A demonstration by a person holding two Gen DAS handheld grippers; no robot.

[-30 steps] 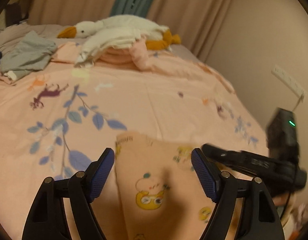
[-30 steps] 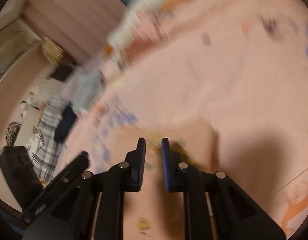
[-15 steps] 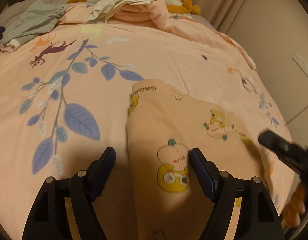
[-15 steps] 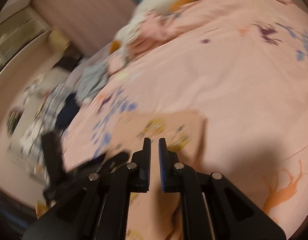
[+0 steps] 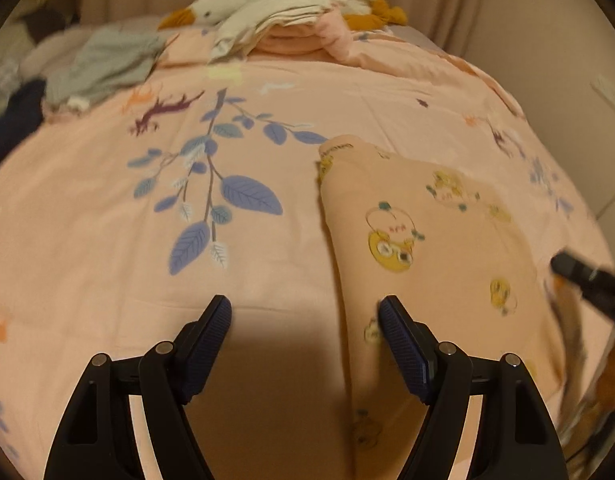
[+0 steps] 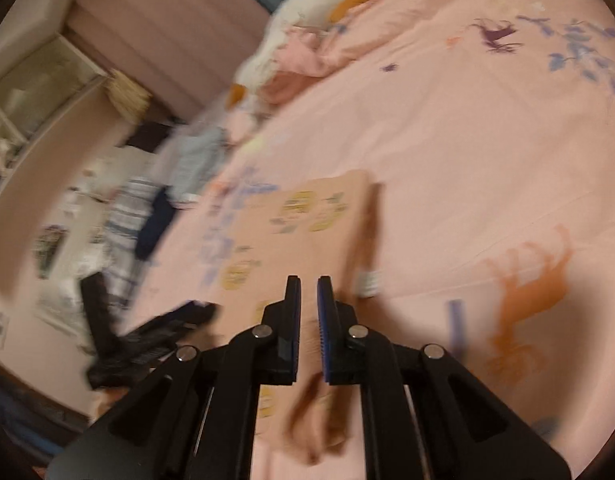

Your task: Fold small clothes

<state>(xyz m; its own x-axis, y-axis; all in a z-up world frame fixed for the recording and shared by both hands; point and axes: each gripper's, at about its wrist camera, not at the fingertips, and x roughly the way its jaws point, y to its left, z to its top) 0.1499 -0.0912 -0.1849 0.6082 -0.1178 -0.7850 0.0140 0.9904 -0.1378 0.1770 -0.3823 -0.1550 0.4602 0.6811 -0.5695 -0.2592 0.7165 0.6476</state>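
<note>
— Peach garment (image 5: 423, 240) with yellow cartoon prints: where does it lie?

— Flat on the pink bedspread (image 5: 107, 240), folded into a long panel near the bed's right edge. Its left folded edge runs between the left gripper's (image 5: 305, 316) fingers.

— Is that gripper clamped on it?

— No. Its jaws stand wide apart above the cloth, one blue pad (image 5: 403, 344) over the garment, the other over bare bedspread.

— And the right gripper (image 6: 308, 300)?

— Its jaws are nearly together with only a thin slit between them. Blur hides whether any fabric is pinched, though peach cloth hangs in a fold just below them.

— What sits at the bed's far end?

— A plush goose (image 5: 267, 0) with an orange beak lies over a stack of folded clothes (image 5: 291, 36). A grey garment (image 5: 107, 60) is crumpled towards the far left corner, with something dark navy (image 5: 11, 124) beside it.
</note>
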